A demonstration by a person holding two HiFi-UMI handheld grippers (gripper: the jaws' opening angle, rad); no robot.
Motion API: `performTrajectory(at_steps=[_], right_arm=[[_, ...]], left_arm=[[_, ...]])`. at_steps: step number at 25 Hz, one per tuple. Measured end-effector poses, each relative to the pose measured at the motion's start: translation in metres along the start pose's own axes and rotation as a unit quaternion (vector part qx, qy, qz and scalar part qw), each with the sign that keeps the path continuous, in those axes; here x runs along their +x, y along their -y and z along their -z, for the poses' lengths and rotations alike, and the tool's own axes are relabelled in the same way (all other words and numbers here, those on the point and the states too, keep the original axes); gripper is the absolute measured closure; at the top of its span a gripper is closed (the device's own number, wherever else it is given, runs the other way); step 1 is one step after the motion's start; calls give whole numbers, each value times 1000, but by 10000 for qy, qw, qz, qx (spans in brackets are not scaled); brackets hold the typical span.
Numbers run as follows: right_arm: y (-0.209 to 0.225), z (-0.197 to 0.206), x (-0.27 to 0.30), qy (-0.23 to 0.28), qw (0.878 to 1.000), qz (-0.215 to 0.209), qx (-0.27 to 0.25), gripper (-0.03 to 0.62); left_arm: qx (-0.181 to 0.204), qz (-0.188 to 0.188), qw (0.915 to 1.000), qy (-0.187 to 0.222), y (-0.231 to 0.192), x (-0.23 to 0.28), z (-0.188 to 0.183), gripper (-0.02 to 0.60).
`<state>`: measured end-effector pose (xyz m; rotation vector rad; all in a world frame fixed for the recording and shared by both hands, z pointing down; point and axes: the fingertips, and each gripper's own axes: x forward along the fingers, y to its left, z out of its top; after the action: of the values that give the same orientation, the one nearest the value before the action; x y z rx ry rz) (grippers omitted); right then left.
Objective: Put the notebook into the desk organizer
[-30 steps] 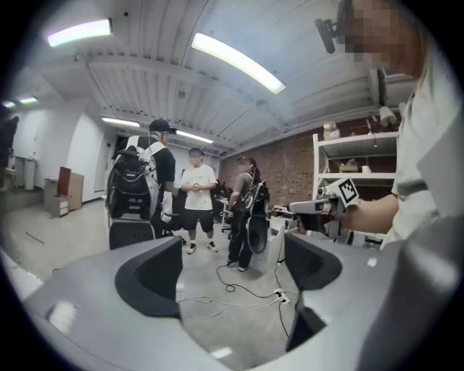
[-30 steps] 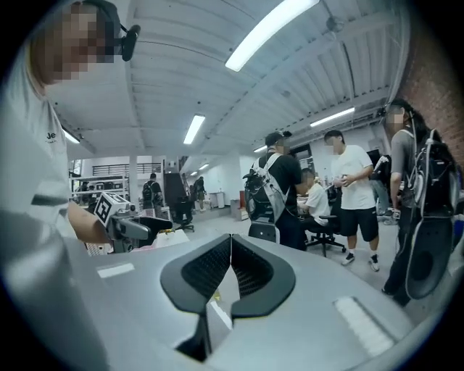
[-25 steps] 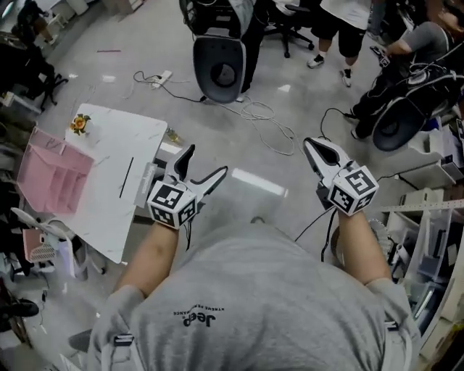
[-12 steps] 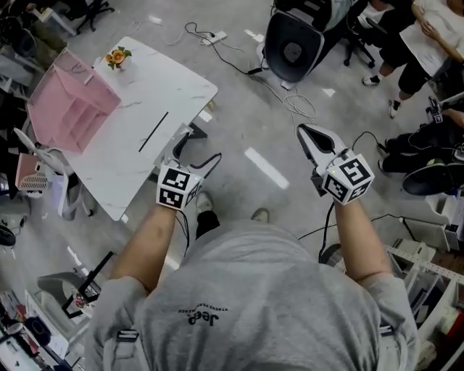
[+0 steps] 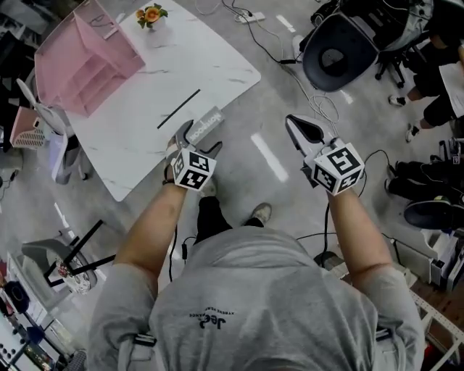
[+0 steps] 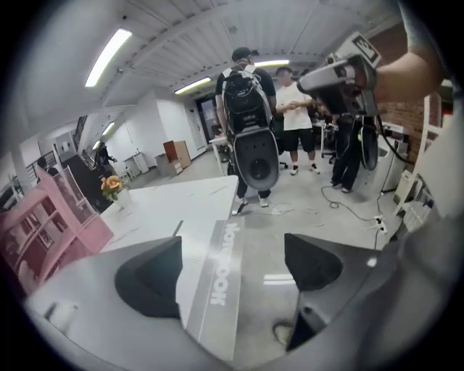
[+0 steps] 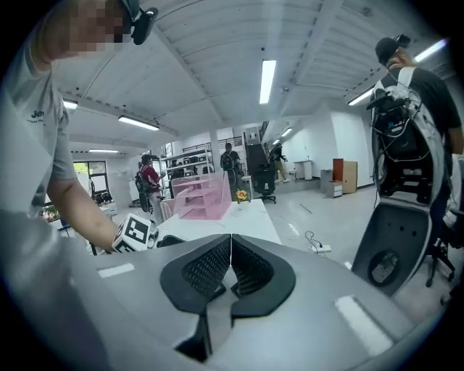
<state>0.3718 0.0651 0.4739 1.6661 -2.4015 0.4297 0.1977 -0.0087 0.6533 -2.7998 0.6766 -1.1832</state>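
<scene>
Left gripper: fingers spread wide, pads bare. Grey notebook shows in gap between them, untouched, lying along near edge of white table. Right gripper: fingers pressed together, nothing pinched, held over floor right of table. Pink desk organizer stands at table's far end, well apart from notebook. Small flower pot near it.

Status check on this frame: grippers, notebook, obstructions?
Left gripper open, notebook seen between jaws at table edge, no grip. Right gripper shut, empty. Thin black rod lies between notebook and desk organizer.
</scene>
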Motion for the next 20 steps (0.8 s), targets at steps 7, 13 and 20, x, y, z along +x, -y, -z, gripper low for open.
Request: performTrajectory(at_steps=[7, 13, 20], right_arm=[[-8, 24, 27, -274, 9994, -204, 21, 588], [-8, 36, 25, -376, 9991, -137, 101, 589], [-13, 23, 31, -267, 9995, -154, 119, 589]], left_arm=[[963, -405, 9912, -812, -1, 42, 58, 110], [1330, -753, 9807, -1222, -20, 43, 74, 342], [1151, -659, 9885, -727, -26, 15, 27, 512]])
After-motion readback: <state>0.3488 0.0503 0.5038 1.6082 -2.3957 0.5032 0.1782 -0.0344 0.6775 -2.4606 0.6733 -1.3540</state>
